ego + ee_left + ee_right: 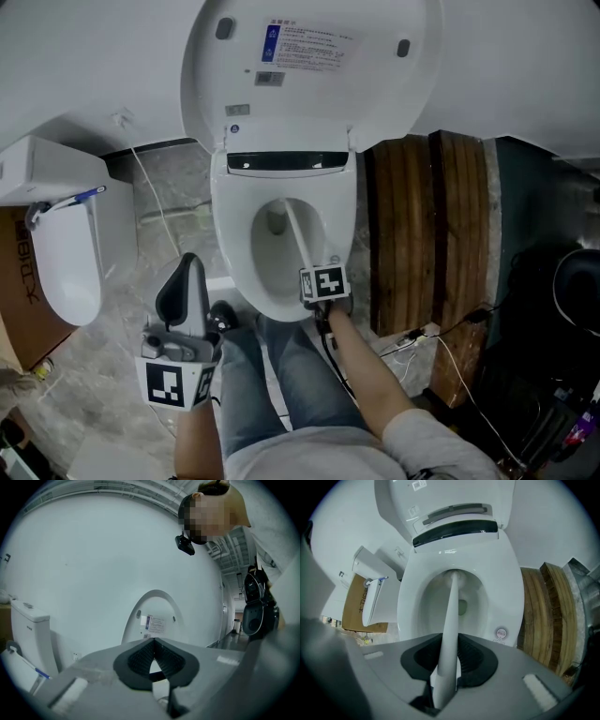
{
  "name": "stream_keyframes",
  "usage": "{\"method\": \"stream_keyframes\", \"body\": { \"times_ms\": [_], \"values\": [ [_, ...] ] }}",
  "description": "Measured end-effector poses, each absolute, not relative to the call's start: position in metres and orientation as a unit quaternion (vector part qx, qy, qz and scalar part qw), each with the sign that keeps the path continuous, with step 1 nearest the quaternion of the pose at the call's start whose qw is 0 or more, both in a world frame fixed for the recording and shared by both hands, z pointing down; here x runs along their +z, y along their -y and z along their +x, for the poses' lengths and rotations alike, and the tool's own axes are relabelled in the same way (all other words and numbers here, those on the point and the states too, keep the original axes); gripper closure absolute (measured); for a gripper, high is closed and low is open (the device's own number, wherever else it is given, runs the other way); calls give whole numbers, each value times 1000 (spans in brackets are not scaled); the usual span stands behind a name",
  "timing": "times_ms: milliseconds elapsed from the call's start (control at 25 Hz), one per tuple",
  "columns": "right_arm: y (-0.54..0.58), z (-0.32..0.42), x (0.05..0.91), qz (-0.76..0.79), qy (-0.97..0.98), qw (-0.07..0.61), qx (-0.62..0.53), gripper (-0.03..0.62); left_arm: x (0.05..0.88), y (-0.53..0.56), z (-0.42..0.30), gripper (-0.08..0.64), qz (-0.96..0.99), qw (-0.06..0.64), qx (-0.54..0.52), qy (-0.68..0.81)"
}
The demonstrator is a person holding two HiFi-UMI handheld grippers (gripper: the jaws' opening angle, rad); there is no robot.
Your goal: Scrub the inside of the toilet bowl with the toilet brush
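Note:
The white toilet (234, 234) stands with its lid (309, 66) raised and its bowl (436, 597) open. My right gripper (323, 281) hovers over the bowl's front rim, shut on the white toilet brush handle (450, 630). The handle slants down into the bowl, and the brush head (276, 221) rests against the back wall near the drain (462, 607). My left gripper (185, 291) is held off to the left of the toilet, pointing upward, its jaws shut with nothing between them. In the left gripper view its pads (140, 658) meet in front of the raised lid (152, 620).
A second white toilet (66, 253) with a cardboard box (23, 291) beside it stands at the left. Wooden planks (427, 225) lean at the right of the toilet. Cables (450, 347) and dark gear (562, 291) lie at the far right. The person's legs (281, 375) are before the bowl.

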State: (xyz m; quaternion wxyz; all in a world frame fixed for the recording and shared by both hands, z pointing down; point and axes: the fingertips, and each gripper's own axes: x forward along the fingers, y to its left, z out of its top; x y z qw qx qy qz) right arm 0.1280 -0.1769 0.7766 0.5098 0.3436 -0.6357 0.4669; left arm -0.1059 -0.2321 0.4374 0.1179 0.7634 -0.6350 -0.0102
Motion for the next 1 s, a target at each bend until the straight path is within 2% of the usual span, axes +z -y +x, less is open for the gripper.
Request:
{"method": "stream_keyframes", "body": {
  "times_ms": [640,1000],
  "values": [
    [197,123,795,343,647,539,417,506,445,231,-97,557,784,102,-32,611],
    [186,111,803,334,661,541,398,506,473,222,-118,558,789,90,15,608]
  ]
}}
